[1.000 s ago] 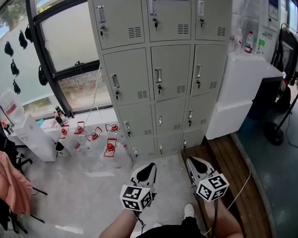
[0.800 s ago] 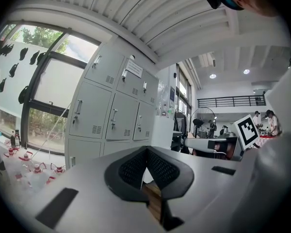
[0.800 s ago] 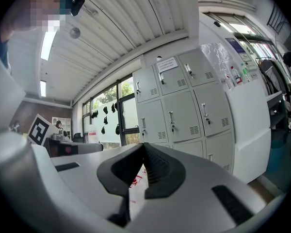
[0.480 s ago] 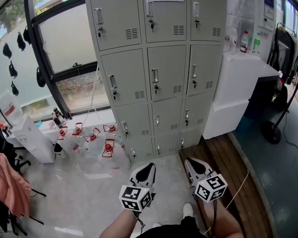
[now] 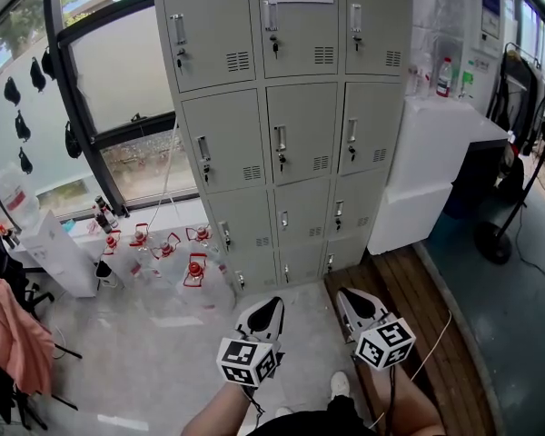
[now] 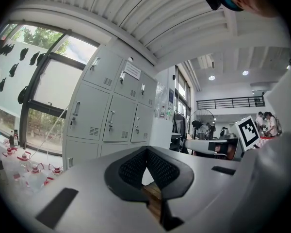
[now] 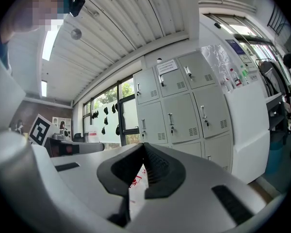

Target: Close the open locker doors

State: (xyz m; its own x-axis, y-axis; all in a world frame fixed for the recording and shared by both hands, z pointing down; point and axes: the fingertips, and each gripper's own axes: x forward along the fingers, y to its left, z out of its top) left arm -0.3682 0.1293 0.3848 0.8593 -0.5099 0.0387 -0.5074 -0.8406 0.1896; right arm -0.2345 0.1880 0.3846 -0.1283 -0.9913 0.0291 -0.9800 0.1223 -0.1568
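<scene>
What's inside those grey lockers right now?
Nothing inside shows. Every door in view on the lockers looks shut, so whatever they hold is hidden behind the doors.

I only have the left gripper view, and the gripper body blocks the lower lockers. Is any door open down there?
Observer: No. The head view shows all four rows of the lockers, and all sit shut and flush, bottom row included.
Operator: What about the right gripper's jaws?
Observer: The right gripper has its jaws together with nothing between them.
Operator: Is either one touching the lockers?
Observer: No. The head view shows the left gripper and the right one side by side, well short of the lockers. There is grey floor between them and the lockers.
</scene>
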